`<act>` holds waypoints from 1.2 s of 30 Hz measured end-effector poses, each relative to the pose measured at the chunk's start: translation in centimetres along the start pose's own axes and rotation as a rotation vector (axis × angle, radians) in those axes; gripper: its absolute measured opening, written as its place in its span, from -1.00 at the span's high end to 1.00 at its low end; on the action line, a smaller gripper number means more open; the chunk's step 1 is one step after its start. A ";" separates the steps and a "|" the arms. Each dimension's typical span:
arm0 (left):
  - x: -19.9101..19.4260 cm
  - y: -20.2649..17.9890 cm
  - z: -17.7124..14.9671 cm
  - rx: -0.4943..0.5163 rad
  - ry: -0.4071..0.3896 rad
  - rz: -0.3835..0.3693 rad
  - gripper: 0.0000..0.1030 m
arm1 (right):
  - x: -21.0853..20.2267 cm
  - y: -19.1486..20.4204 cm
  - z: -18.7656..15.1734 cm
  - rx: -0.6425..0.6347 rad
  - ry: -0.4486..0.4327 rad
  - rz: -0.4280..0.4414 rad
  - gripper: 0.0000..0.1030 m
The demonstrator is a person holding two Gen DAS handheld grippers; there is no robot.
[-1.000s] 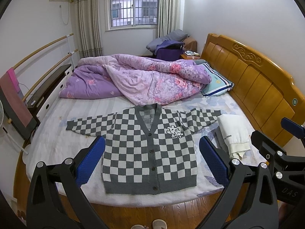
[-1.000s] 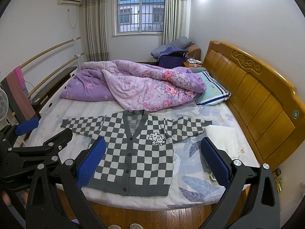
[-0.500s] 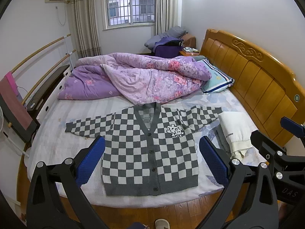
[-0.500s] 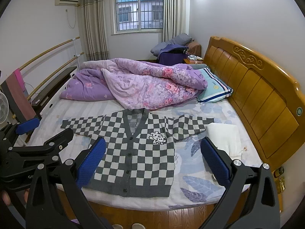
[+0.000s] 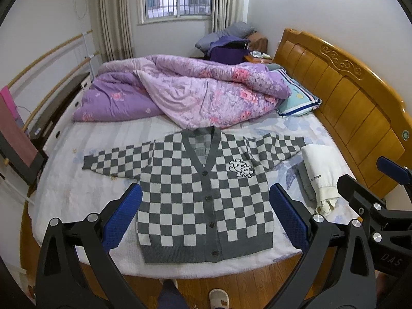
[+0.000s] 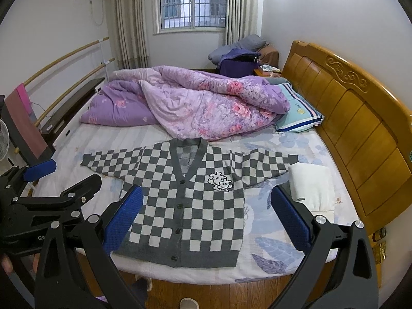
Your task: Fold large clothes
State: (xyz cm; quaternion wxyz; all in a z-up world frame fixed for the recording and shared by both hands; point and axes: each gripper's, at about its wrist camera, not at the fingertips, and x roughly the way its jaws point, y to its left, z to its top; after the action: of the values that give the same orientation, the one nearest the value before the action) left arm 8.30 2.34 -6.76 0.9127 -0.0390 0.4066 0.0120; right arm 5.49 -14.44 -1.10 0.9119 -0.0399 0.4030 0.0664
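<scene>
Left tongs (image 5: 205, 215) spread wide, grasping nothing, above the bed's (image 5: 64, 195) near edge. Right tongs (image 6: 206, 213) likewise released, just to the right. Ahead of both and between their blue pads (image 5: 122, 219): cardigan (image 5: 203, 193), flat, buttoned, sleeves out to each side. Right of the left tongs, touching one sleeve end: folded white garment (image 5: 320, 172). Beyond the cardigan: bunched quilt (image 5: 195, 92).

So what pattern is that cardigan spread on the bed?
The cardigan is a grey and cream checkerboard with dark grey trim, clearest in the left wrist view.
</scene>
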 end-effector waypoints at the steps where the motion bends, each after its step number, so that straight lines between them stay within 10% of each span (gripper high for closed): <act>1: 0.8 1.3 0.1 -0.007 0.017 -0.008 -0.91 | 0.7 1.0 0.2 -0.002 0.011 0.000 -0.86; 19: 17.8 25.0 3.9 -0.077 0.237 -0.205 -0.91 | 19.6 20.3 5.6 0.002 0.268 0.017 -0.86; 28: 29.2 37.5 1.9 -0.377 0.433 -0.182 -0.91 | 30.9 26.5 4.6 -0.021 0.362 0.015 -0.85; 36: 39.2 50.4 -1.5 -0.658 0.435 -0.149 -0.91 | 43.2 29.0 3.2 -0.008 0.409 0.054 -0.85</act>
State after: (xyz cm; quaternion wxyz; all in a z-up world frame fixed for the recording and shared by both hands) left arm 30.67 52.08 -39.99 0.7426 -0.3601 0.5608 0.0666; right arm 32.16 18.43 -31.45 0.8087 -0.0452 0.5806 0.0831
